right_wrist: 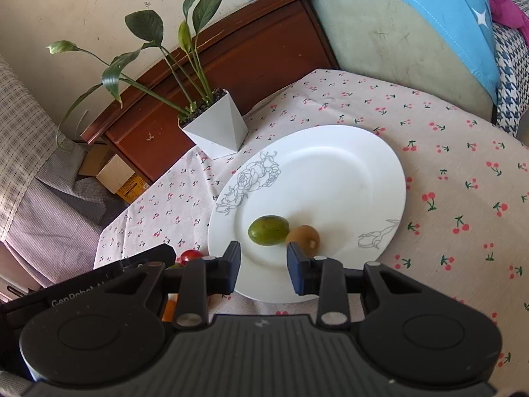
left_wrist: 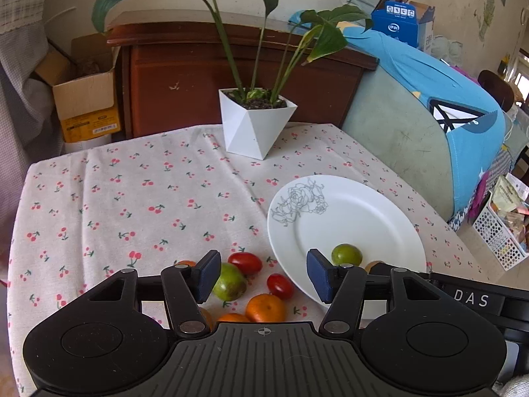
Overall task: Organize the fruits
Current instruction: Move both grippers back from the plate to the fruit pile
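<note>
cherry-print table [left_wrist: 132,198]: plate [left_wrist: 380,205], fruits [left_wrist: 264,307], planter [left_wrist: 254,125]

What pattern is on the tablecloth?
Small red cherries with green stems on the pale tablecloth, clearest in the left wrist view.

White letters "DAS" are showing on the black body of the right gripper [left_wrist: 469,297], seen from the left wrist. "GenRobot", partly cut off, is showing on the left gripper [right_wrist: 79,301]. Print on the blue carton [left_wrist: 401,21] is staying unreadable.

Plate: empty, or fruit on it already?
Not empty. The plate holds two fruits near its front edge: a green fruit and a brown kiwi beside it. The rest is bare.
</note>
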Tool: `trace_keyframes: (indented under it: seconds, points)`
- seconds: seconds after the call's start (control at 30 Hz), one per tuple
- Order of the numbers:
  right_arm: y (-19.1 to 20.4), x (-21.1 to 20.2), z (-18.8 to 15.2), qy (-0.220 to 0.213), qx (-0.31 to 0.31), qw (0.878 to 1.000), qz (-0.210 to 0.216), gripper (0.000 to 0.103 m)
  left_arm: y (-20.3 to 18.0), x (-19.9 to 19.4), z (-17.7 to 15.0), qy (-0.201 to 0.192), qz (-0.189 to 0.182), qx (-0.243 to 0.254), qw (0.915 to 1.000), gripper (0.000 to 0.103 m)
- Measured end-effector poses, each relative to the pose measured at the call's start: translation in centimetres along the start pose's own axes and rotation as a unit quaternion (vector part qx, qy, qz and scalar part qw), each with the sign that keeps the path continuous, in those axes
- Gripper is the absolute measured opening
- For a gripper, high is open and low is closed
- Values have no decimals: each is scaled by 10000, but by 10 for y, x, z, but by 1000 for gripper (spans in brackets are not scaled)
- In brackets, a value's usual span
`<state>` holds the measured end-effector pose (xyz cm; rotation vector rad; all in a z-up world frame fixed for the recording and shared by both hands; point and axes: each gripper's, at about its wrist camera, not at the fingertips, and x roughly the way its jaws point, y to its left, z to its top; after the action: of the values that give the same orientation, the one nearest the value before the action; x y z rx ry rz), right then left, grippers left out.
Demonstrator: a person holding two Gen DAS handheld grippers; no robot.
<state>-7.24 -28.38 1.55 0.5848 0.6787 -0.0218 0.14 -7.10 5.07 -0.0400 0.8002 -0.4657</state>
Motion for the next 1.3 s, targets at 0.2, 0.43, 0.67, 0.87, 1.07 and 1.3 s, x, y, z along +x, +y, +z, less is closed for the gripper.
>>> trace_keyframes:
  seconds: [0.2, 0.43, 0.67, 0.87, 1.07, 1.3]
  points:
    - [11, 1, -10, 204, -240, 9993, 188, 33, 15, -11, -8, 49, 218, -68, 9997, 57]
    - [24, 0, -28, 507, -688, 9955, 417, 33, 33, -21, -24, 228, 456, -236, 9984, 57]
    - [33, -2, -43, 727, -1075, 9901, 530, 37, 42, -27, -45, 406, 539, -322, 9972, 57]
    - [36, 1, -50, 893, -1358, 9857, 451, 39, 40, -26, -53, 440, 513, -243, 9974, 57]
    - [38, 4, -55, 981, -1526, 9828, 358, 41, 38, -25, -55, 410, 437, -181, 9980, 53]
    - [47, 7, -60, 974, -1852, 9770, 420, 40, 36, -20, -58, 420, 350, -91, 9985, 48]
